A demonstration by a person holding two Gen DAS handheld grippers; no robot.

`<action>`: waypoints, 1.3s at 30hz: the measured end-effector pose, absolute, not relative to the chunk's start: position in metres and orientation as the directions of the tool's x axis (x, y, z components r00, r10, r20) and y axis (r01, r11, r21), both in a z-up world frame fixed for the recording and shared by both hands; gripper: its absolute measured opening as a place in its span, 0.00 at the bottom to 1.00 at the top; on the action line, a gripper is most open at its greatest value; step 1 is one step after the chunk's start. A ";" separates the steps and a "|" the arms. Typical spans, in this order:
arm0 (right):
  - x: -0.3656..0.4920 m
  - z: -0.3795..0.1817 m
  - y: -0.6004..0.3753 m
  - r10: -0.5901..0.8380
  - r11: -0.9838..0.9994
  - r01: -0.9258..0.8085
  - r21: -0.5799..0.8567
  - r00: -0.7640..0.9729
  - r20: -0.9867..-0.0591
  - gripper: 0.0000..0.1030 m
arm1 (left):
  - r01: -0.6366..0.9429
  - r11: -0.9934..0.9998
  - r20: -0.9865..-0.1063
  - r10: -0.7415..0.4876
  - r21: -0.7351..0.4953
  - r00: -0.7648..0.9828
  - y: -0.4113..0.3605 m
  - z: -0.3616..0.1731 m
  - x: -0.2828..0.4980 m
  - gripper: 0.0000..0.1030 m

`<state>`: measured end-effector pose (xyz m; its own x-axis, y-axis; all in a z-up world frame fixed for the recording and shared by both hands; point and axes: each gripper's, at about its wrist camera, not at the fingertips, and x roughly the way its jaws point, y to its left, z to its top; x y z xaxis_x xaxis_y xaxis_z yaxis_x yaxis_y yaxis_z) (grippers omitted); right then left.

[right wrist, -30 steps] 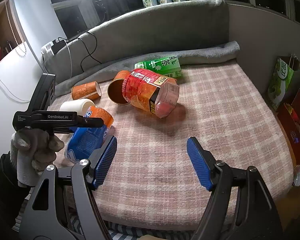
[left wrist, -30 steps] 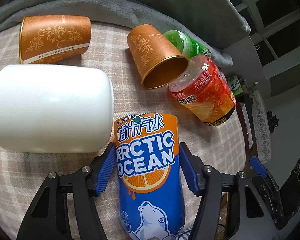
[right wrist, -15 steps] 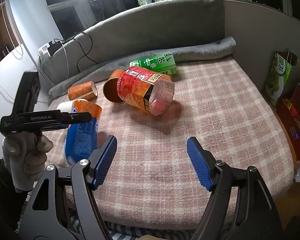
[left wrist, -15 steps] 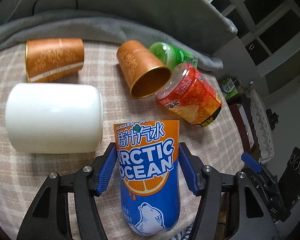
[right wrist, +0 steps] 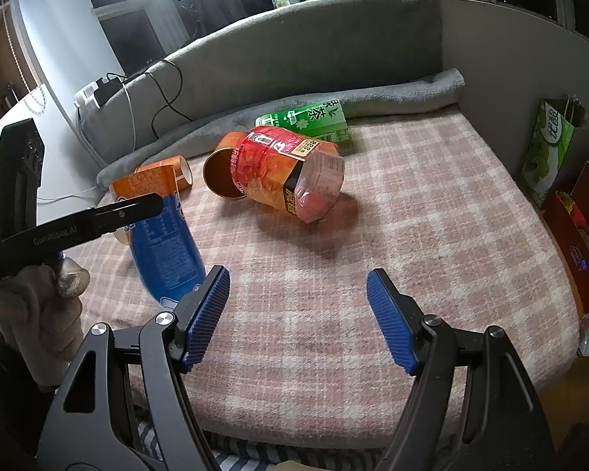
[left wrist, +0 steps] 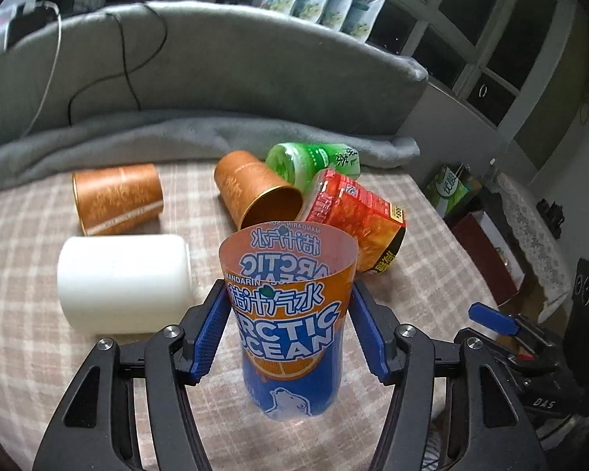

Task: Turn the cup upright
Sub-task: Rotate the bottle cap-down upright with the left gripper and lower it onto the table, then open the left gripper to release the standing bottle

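My left gripper point(left wrist: 290, 329) is shut on the blue and orange Arctic Ocean cup point(left wrist: 288, 314), which stands nearly upright, open mouth up, its base low over the plaid cover. In the right wrist view the same cup point(right wrist: 163, 243) leans slightly, held by the left gripper point(right wrist: 98, 219) at the left. My right gripper point(right wrist: 298, 314) is open and empty above the cover's front part.
Lying on the plaid cover point(right wrist: 412, 216): a white cup point(left wrist: 123, 282), two brown paper cups point(left wrist: 117, 196) point(left wrist: 255, 192), a red plastic cup point(left wrist: 353, 216) and a green one point(left wrist: 310, 161). A grey blanket point(left wrist: 176, 133) lines the back. Bags point(right wrist: 549, 149) stand beyond the right edge.
My left gripper has tilted the Arctic Ocean cup from lying flat to nearly upright, mouth now up. My right gripper has stayed open and nearly still.
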<state>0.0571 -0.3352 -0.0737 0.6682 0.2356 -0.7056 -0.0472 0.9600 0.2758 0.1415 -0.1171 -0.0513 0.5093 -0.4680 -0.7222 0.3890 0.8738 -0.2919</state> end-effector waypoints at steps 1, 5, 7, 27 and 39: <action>0.057 -0.073 -0.335 0.235 0.960 -0.047 0.276 0.669 -0.705 0.73 | 0.390 0.876 -0.720 -0.463 -0.283 0.516 -0.120 -0.051 0.141 0.58; 0.055 -0.071 -0.336 0.232 0.961 -0.047 0.273 0.674 -0.702 0.73 | 0.393 0.891 -0.700 -0.429 -0.225 0.571 -0.127 -0.047 0.136 0.58; 0.054 -0.070 -0.337 0.229 0.961 -0.045 0.271 0.676 -0.701 0.73 | 0.402 0.899 -0.680 -0.404 -0.173 0.612 -0.129 -0.043 0.129 0.58; 0.054 -0.070 -0.341 0.226 0.961 -0.040 0.272 0.676 -0.701 0.73 | 0.437 0.893 -0.676 -0.385 -0.103 0.629 -0.149 -0.049 0.118 0.58; 0.054 -0.069 -0.342 0.228 0.961 -0.039 0.275 0.677 -0.700 0.73 | 0.470 0.874 -0.679 -0.417 -0.119 0.604 -0.153 -0.048 0.116 0.67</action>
